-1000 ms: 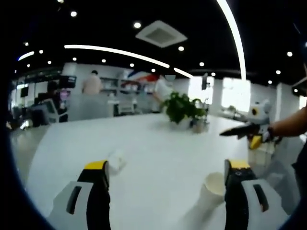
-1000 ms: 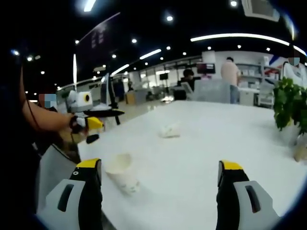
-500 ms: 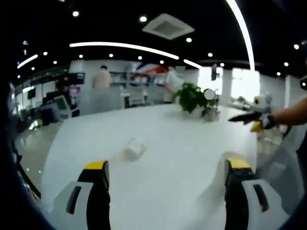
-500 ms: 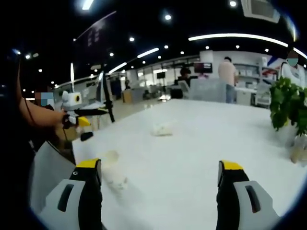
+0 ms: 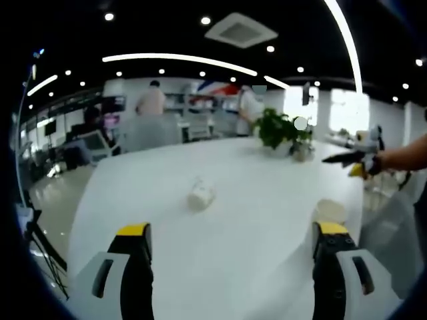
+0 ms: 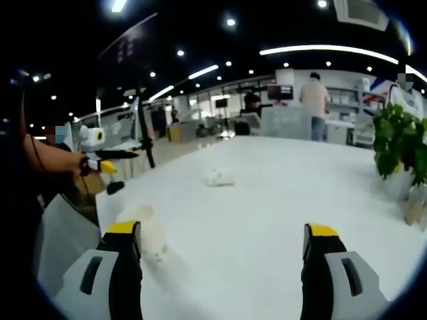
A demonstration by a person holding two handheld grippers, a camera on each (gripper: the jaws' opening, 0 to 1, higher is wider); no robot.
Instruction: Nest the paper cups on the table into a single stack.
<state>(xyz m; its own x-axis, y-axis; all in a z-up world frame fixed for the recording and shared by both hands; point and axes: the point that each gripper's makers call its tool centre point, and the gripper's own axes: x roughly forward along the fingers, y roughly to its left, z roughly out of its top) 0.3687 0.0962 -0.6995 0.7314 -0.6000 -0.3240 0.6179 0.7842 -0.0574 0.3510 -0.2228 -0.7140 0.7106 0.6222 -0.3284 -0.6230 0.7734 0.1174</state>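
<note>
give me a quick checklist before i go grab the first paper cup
1. Left gripper jaws open and holding nothing: ok.
2. Right gripper jaws open and holding nothing: ok.
3. Cups located: ok; one lying cup mid-table, one near cup by the right gripper's left jaw.
4. Near cup upright: cannot tell, it is blurred.
5. Cups already nested: not ok, they sit apart.
6. Potted plant away from both cups: ok.
</note>
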